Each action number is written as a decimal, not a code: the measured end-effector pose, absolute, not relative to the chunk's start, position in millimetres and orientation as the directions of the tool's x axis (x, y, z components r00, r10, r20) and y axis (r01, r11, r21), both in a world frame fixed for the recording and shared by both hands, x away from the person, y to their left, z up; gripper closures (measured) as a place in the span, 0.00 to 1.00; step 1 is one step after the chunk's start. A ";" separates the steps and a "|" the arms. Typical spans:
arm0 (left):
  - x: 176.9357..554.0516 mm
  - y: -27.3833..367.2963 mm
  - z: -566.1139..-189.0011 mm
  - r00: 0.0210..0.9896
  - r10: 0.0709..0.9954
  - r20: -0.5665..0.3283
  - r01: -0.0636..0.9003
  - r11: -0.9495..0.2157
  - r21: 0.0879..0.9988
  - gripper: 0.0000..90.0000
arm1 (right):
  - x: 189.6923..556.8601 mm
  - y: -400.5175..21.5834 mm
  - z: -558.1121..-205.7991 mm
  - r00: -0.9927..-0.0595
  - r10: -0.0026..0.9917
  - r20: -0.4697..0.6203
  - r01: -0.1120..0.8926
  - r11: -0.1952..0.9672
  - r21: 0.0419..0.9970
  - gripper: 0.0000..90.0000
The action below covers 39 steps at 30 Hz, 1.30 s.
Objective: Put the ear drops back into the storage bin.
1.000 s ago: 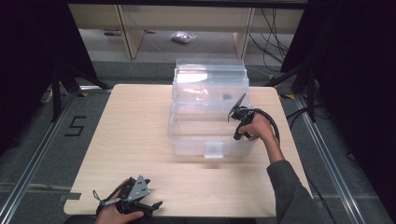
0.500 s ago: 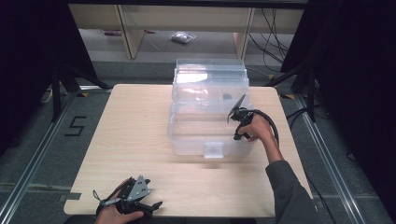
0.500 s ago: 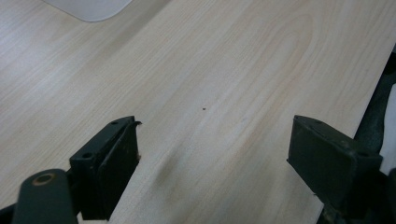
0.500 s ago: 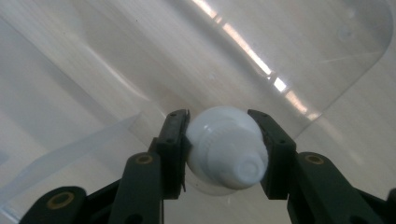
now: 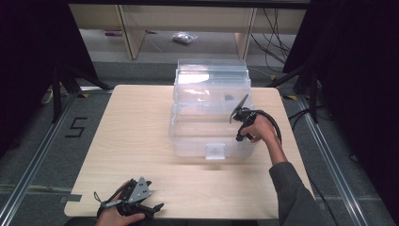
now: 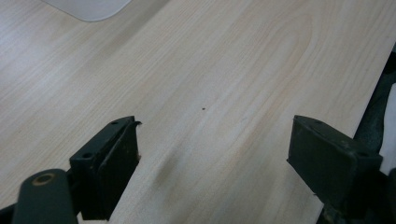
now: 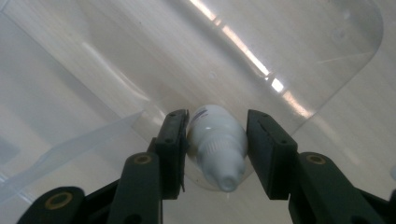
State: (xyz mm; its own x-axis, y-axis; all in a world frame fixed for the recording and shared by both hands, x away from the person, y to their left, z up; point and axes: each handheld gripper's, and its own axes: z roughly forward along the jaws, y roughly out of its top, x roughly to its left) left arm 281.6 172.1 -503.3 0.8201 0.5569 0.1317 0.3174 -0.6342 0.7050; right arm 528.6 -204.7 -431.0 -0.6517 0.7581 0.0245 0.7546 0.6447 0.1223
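Note:
A clear plastic storage box [image 5: 197, 136] stands in the middle of the table with its lid [image 5: 211, 77] raised at the back. My right gripper [image 5: 241, 134] reaches down into the box's right side. In the right gripper view a small white dropper bottle [image 7: 215, 140] sits between the pads of the right gripper [image 7: 216, 149], nozzle toward the camera, against the box's clear floor. Both pads still touch the bottle, though the jaws have just been opening slightly. My left gripper [image 5: 149, 207] rests low at the table's front left edge. In its own view the left gripper [image 6: 212, 154] stands open over bare wood.
The light wooden table [image 5: 136, 117] has bare room left of the box and in front of it. A corner of something white and flat [image 6: 88, 7] lies ahead of the left gripper. Behind the table are a shelf unit [image 5: 188, 19], cables and dark stands.

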 end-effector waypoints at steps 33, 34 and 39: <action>281.4 171.9 -503.7 0.816 0.563 0.127 0.321 -0.625 0.711 0.17 | 501.2 -202.0 -379.5 -0.670 0.743 -0.012 0.701 0.637 0.321 0.37; 281.5 171.9 -503.7 0.817 0.563 0.127 0.321 -0.626 0.711 0.17 | 501.7 -202.6 -379.4 -0.676 0.736 -0.017 0.694 0.644 0.321 0.37; 281.6 172.2 -503.5 0.817 0.562 0.133 0.318 -0.630 0.708 0.17 | 499.2 -205.4 -379.1 -0.677 0.736 -0.006 0.686 0.635 0.355 0.36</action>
State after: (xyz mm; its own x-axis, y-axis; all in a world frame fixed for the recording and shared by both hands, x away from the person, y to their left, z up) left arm 281.6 172.2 -503.5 0.8165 0.5619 0.1327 0.3185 -0.6301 0.7082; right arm 499.2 -205.4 -379.1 -0.6774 0.7356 -0.0062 0.6863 0.6350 0.3547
